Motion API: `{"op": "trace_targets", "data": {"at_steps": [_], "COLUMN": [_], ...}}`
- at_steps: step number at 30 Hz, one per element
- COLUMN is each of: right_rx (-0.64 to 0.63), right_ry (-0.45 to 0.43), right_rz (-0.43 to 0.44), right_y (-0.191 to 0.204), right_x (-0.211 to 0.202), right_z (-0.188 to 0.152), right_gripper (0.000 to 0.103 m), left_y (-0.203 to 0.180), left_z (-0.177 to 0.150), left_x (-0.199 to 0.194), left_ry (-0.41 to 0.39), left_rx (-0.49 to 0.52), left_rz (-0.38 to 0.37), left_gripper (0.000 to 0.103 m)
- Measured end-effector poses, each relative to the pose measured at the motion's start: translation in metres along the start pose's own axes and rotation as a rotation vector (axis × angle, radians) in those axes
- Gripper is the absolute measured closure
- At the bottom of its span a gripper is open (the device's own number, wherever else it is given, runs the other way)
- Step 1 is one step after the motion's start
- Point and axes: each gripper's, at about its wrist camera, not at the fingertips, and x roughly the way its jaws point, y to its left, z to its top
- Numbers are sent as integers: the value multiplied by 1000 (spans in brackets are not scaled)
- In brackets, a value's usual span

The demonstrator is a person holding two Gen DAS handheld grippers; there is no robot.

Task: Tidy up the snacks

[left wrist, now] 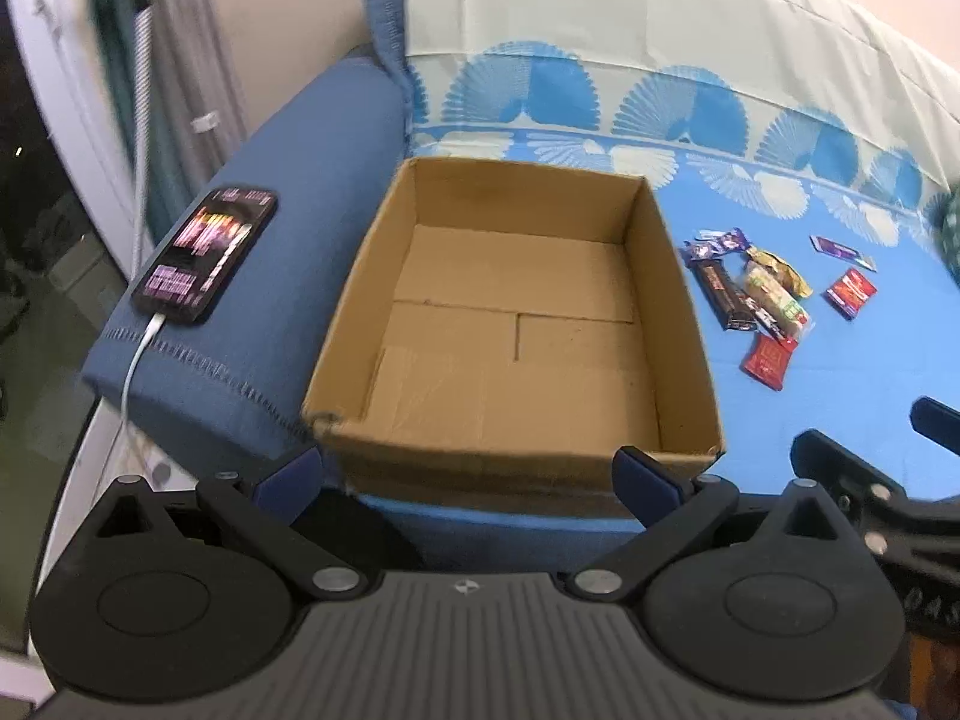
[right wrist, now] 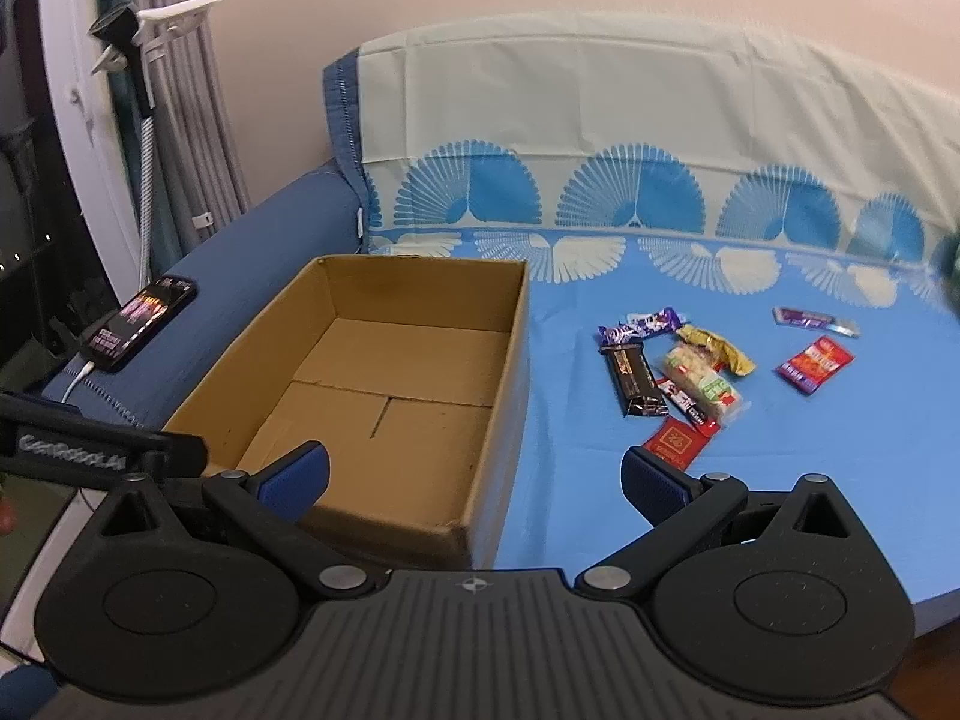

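An empty brown cardboard box (left wrist: 684, 312) (right wrist: 504, 372) stands open on the blue sheet of a sofa seat. To its right lies a loose heap of snacks (left wrist: 762, 294) (right wrist: 684, 372): a dark chocolate bar (right wrist: 633, 381), purple wrappers (right wrist: 651, 322), a clear pack of pale biscuits (right wrist: 705, 384), a red packet (right wrist: 675, 444). Two more packets, red (right wrist: 815, 365) and purple (right wrist: 813, 320), lie apart further right. My left gripper (left wrist: 468, 480) is open at the box's near wall. My right gripper (right wrist: 474, 477) is open, short of the box's near right corner. Both hold nothing.
A phone (left wrist: 207, 252) (right wrist: 141, 323) with a lit screen and a white cable lies on the blue sofa arm left of the box. The sofa back (right wrist: 600, 120) rises behind. A stand with a clamp (right wrist: 144, 30) is by the curtain at left.
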Motion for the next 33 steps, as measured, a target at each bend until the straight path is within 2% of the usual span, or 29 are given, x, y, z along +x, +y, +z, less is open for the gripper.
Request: {"op": "trace_targets", "data": {"at_steps": [8, 33], "right_rx": [-67, -90], "right_ry": [-8, -4], "right_rz": [-10, -2], "right_y": [40, 50], "right_x": [6, 7], "right_z": [-8, -8], "right_gripper": [0, 0], "left_y": [11, 15], "left_z": [-18, -23], "left_x": [-11, -7], "left_ry": [-22, -18], "left_rx": [2, 17], "left_rz": [5, 27], "left_gripper": [0, 0]}}
